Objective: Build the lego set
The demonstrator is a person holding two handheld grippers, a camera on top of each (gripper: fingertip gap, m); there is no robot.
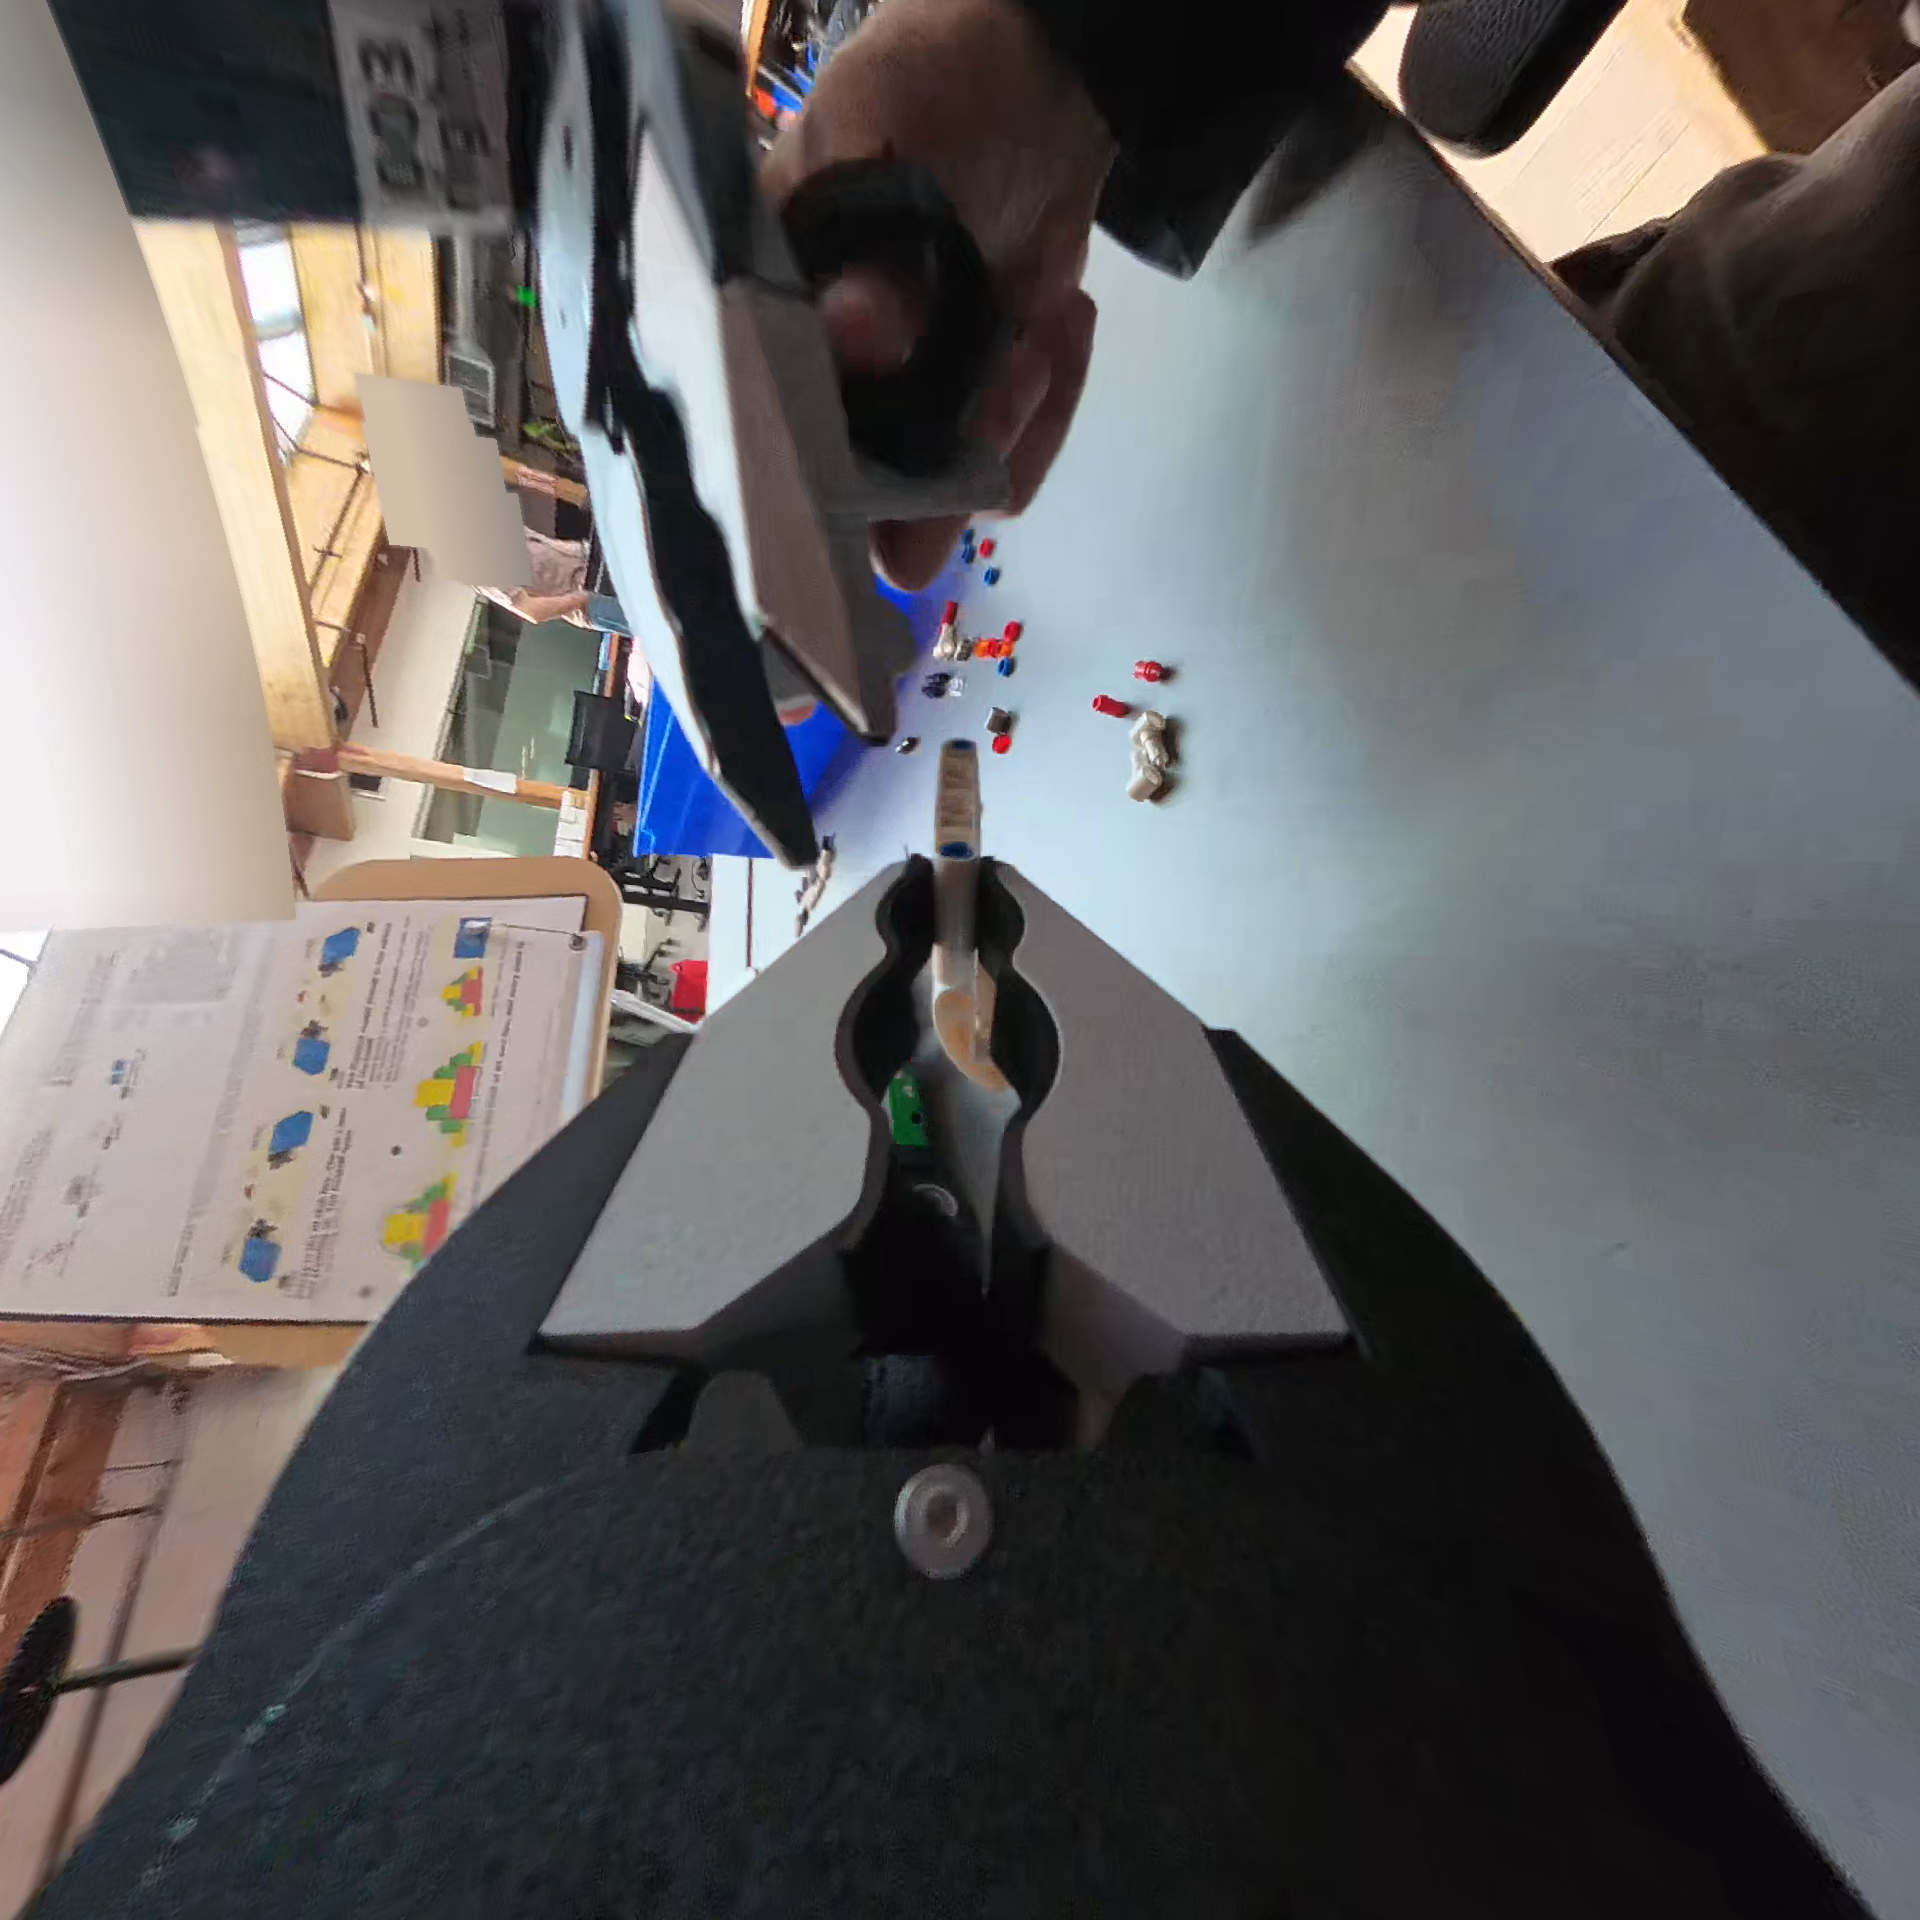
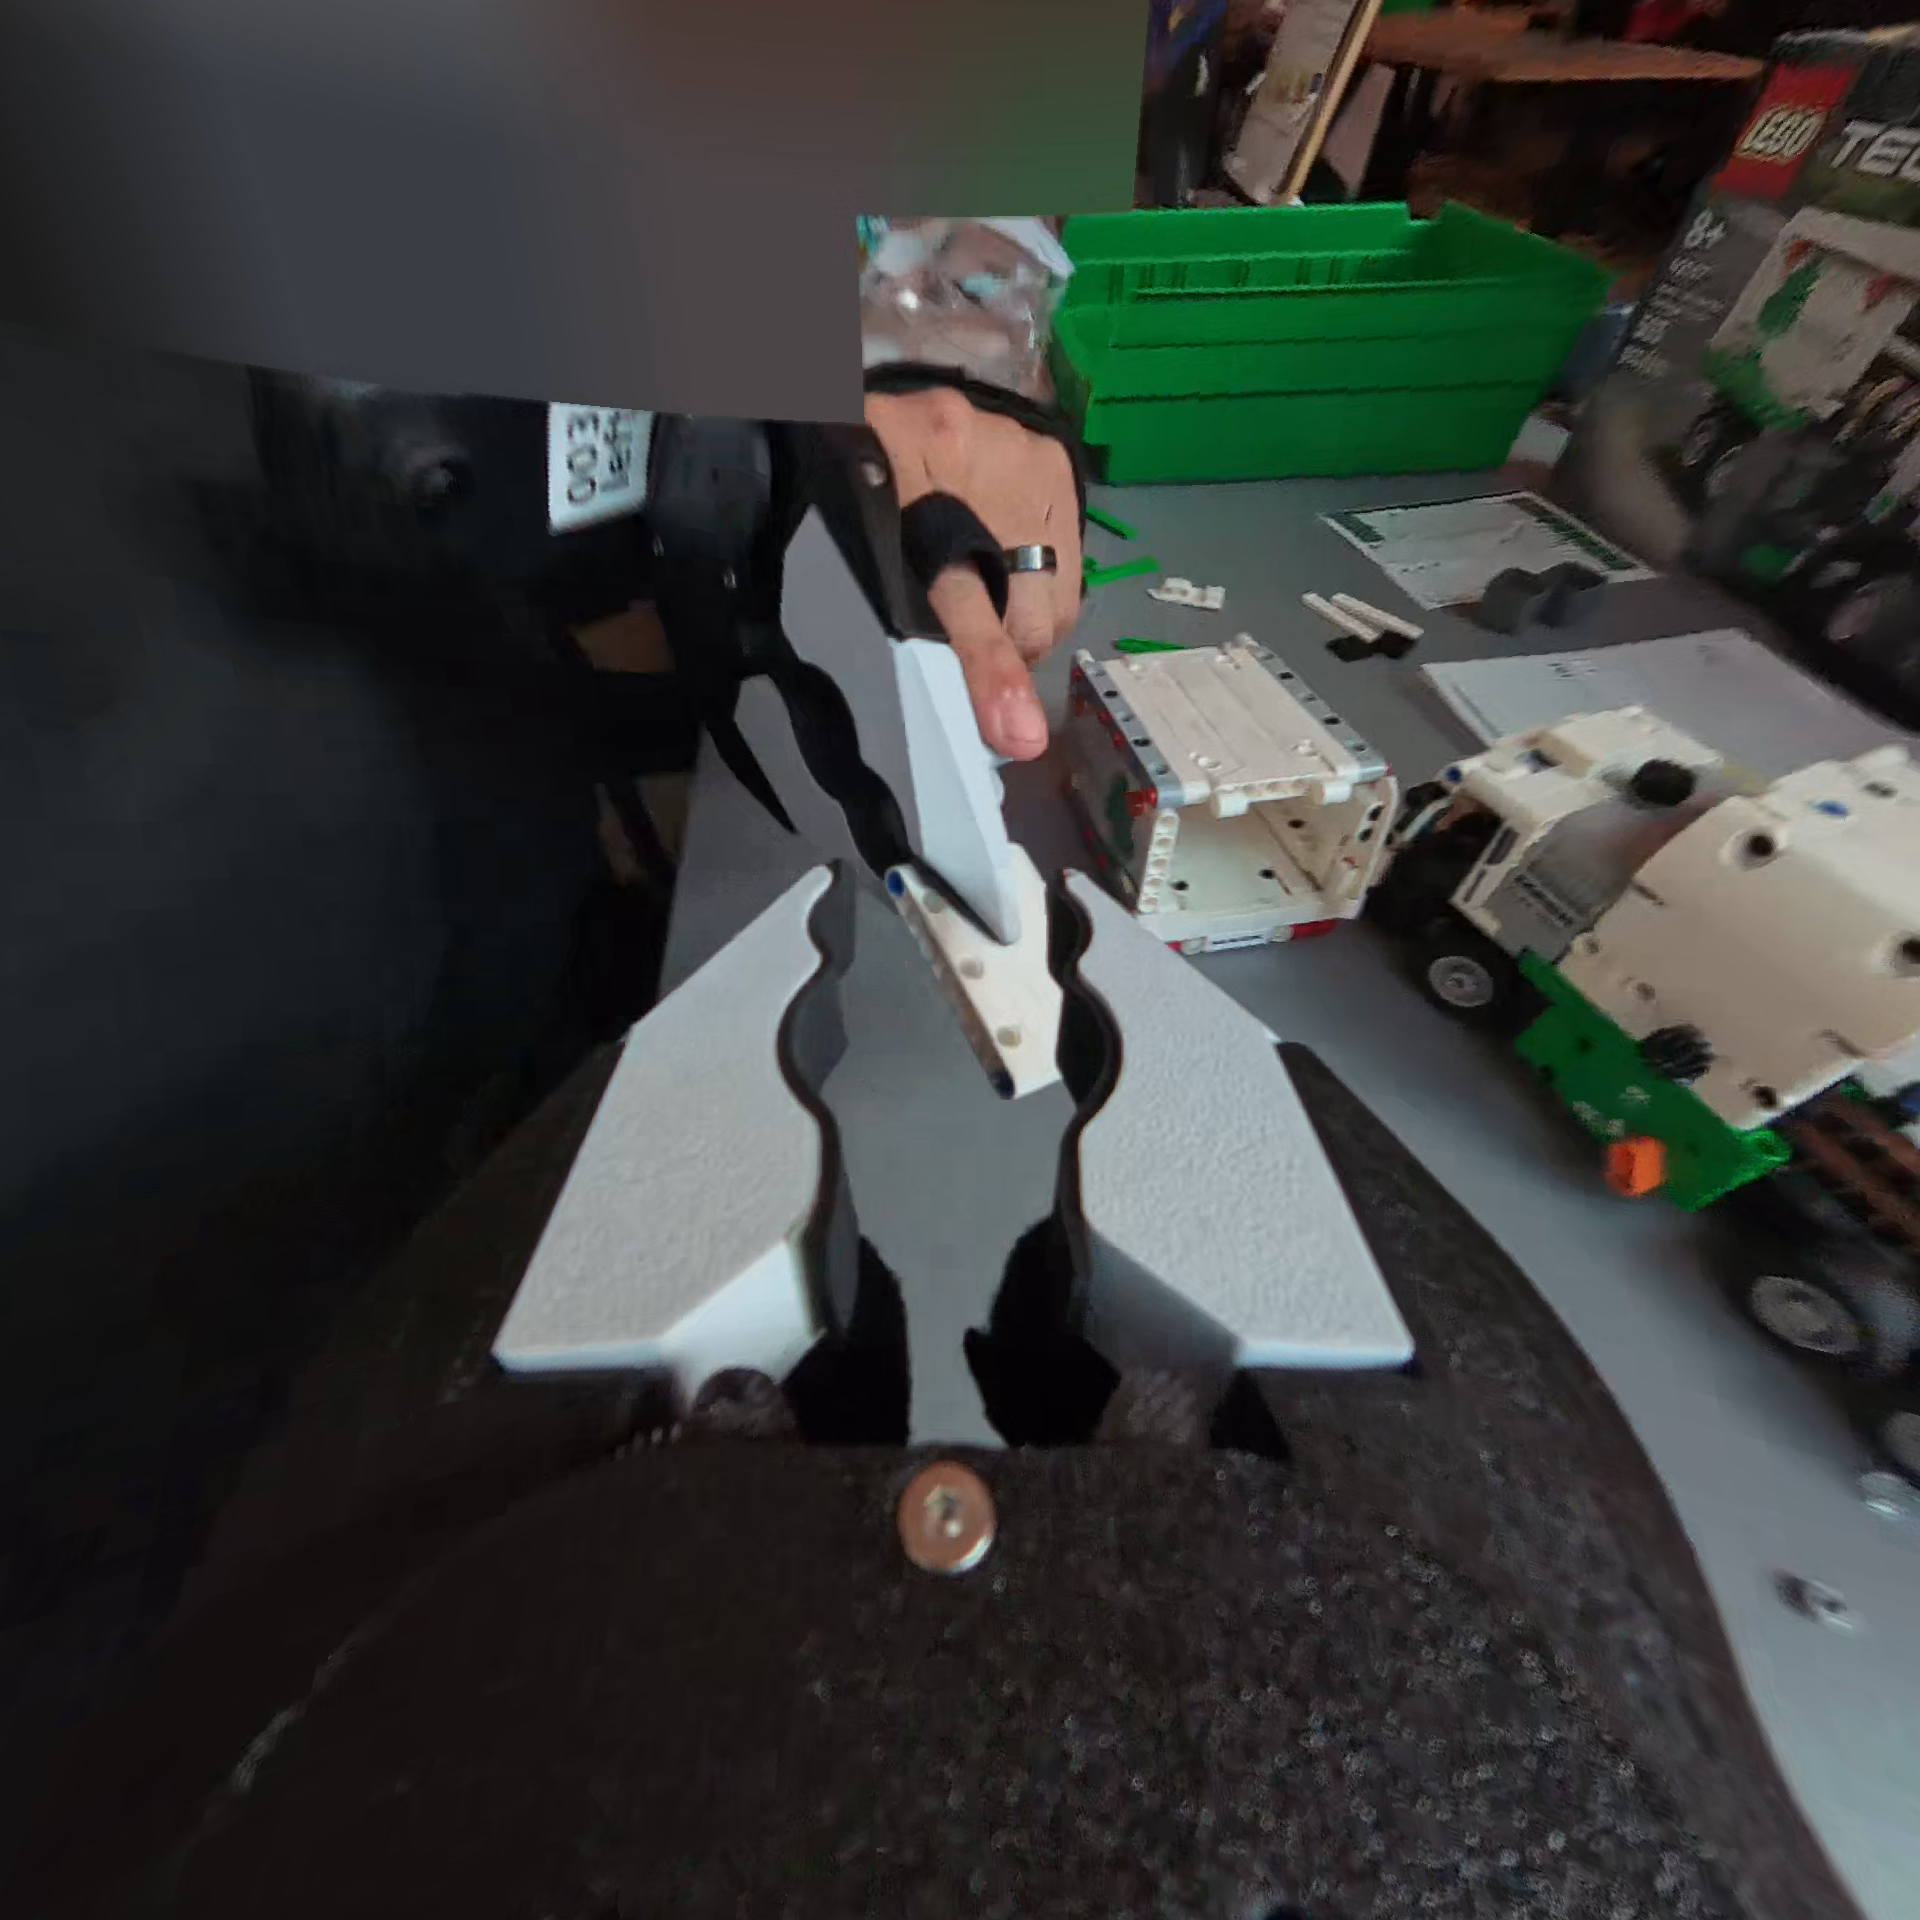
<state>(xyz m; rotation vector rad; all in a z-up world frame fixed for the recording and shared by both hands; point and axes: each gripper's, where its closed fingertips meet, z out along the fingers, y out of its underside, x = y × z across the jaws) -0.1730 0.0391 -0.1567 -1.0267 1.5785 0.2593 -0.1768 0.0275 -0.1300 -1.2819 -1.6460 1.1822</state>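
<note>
The left gripper [image 1: 951,883] is clamped on a white Technic beam [image 1: 956,821] with blue pins at its ends; the beam sticks out past the fingertips above the pale table [image 1: 1455,727]. In the right wrist view the same beam [image 2: 987,987] hangs slantwise, pinched at its upper end by the left gripper [image 2: 951,894], with one hand [image 2: 997,540] wearing a dark ring behind it. The right gripper [image 2: 951,904] has its jaws apart, one on each side of the beam's lower end — the beam lies close to one finger, and I cannot tell if it touches.

Beyond the beam, toward the far part of the table, lies a scatter of small loose pieces [image 1: 987,644]: red, blue, grey and white, too small to count surely. A cluster of white connectors [image 1: 1151,756] sits just apart from two red pins [image 1: 1127,691]. Off the table's edge stands one instruction sheet [image 1: 281,1101].

In the right wrist view, one white box-shaped assembly [image 2: 1226,790] rests on the table, near one partly built white-and-green truck [image 2: 1621,935]. Behind them stand two stacked green bins [image 2: 1309,343], one printed leaflet [image 2: 1475,540] and the set's box [image 2: 1808,312] — all toward the far edge.
</note>
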